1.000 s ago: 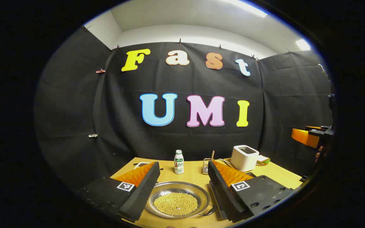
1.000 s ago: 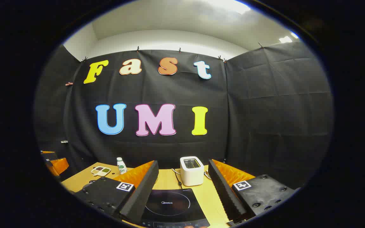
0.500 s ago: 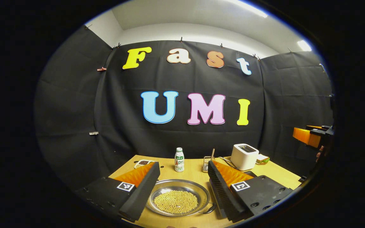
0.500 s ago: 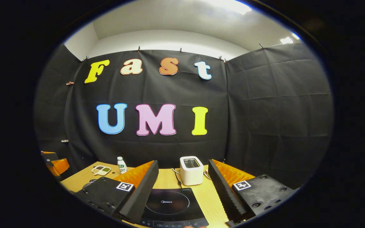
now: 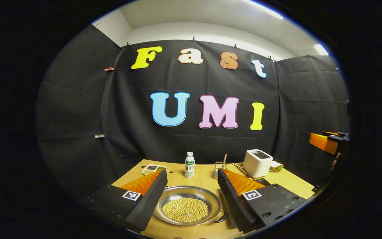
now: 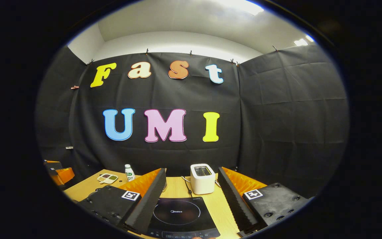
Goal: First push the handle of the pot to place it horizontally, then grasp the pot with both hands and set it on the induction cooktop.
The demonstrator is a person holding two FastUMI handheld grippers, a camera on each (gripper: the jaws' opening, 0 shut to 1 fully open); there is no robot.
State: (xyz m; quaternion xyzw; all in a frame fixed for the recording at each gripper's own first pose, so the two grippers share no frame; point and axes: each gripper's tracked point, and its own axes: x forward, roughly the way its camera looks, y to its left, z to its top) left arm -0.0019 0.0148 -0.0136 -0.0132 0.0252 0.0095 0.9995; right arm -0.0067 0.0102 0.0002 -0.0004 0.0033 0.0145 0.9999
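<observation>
Left hand-held gripper (image 5: 191, 194): fingers spread wide apart, hovering above the bench (image 5: 207, 177), gripping nothing. Between them lies the shallow round steel pot (image 5: 187, 208) filled with small yellow beans, its dark handle (image 5: 222, 218) at the lower right rim. Behind it: white drink bottle (image 5: 189, 165), white toaster (image 5: 257, 163), sectioned dish (image 5: 154, 169).

Right hand-held gripper (image 6: 191, 196): fingers likewise apart, empty, above the flat black induction cooktop (image 6: 181, 215). Pot well apart from the cooktop.
</observation>
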